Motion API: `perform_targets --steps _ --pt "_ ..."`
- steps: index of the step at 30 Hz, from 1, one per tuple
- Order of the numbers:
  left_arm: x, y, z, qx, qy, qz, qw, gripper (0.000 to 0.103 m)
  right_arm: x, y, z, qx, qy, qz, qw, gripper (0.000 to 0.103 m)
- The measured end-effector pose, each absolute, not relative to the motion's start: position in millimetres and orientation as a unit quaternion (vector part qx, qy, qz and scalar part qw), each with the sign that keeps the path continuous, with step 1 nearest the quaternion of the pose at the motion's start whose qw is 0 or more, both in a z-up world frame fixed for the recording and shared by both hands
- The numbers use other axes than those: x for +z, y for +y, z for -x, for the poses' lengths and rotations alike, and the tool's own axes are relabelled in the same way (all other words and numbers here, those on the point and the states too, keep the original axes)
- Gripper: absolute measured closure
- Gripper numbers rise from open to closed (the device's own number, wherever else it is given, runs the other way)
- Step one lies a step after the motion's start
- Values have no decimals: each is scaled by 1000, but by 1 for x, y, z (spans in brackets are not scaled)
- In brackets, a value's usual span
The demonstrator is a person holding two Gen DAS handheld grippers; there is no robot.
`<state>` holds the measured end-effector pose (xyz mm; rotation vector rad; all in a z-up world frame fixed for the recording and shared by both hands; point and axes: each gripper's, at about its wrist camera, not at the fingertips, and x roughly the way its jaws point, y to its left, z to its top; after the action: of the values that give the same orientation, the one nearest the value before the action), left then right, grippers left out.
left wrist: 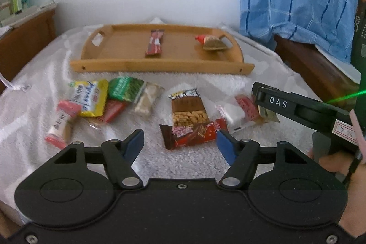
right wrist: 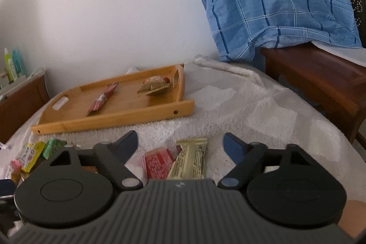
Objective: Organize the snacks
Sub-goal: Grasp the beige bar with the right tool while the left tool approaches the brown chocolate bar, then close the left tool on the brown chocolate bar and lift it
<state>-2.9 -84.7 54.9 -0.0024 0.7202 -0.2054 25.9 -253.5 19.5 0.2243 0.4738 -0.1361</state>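
Lots of little snack packs lie on a white towel [left wrist: 187, 164]. A wooden tray [left wrist: 160, 68] sits at the far side of the towel. Two snacks are in it already: a red bar [left wrist: 155, 45] in the middle and a tan pack [left wrist: 211, 42] at the right end.

The left gripper [left wrist: 179, 143] hangs just above the near snacks. Its jaws are apart and nothing is between the pads. A brown choco pack [left wrist: 192, 133] lies right past them, with a nut pack [left wrist: 188, 110] touching it on the far side. More packs lie in a bunch to the left, a yellow pack [left wrist: 91, 98] and a green pack [left wrist: 124, 88] among them.

The right gripper [right wrist: 180, 144] is over the right end of the row. Its jaws are apart too and hold nothing. A gold bar [right wrist: 191, 160] and a red pack [right wrist: 157, 162] lie just below and between its fingers.

These packs look very light. The wrappers are thin, shiny and crinkly, so they may slip. Some hold crackers or nuts that could crack if squeezed hard. They lie flat on a soft towel, so the fingers may catch the cloth too. I think the best hold is across the narrow middle of a pack, or on a crimped end, with a gentle pinch. The choco pack looks easiest for the left gripper, and the gold bar for the right one.
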Motion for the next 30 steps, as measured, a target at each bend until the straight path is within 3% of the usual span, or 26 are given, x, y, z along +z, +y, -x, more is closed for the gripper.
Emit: perform_targets --steps 1,3,9,28,30 --pt "52 -87 0 -99 356 -1 929 41 19 -253 -27 -69 239 -108 963 26" --pt "47 -91 -5 -97 359 -5 928 46 17 -252 -30 -73 248 -105 960 42" --pt "33 -100 -19 -96 368 -13 925 48 11 -257 -37 -85 271 -118 952 56" --pt "14 -117 -37 -108 369 -23 923 27 1 -262 -51 -70 307 -154 937 58" --pt "14 -118 -39 -107 368 -22 924 26 1 -263 -51 -71 304 -158 937 62"
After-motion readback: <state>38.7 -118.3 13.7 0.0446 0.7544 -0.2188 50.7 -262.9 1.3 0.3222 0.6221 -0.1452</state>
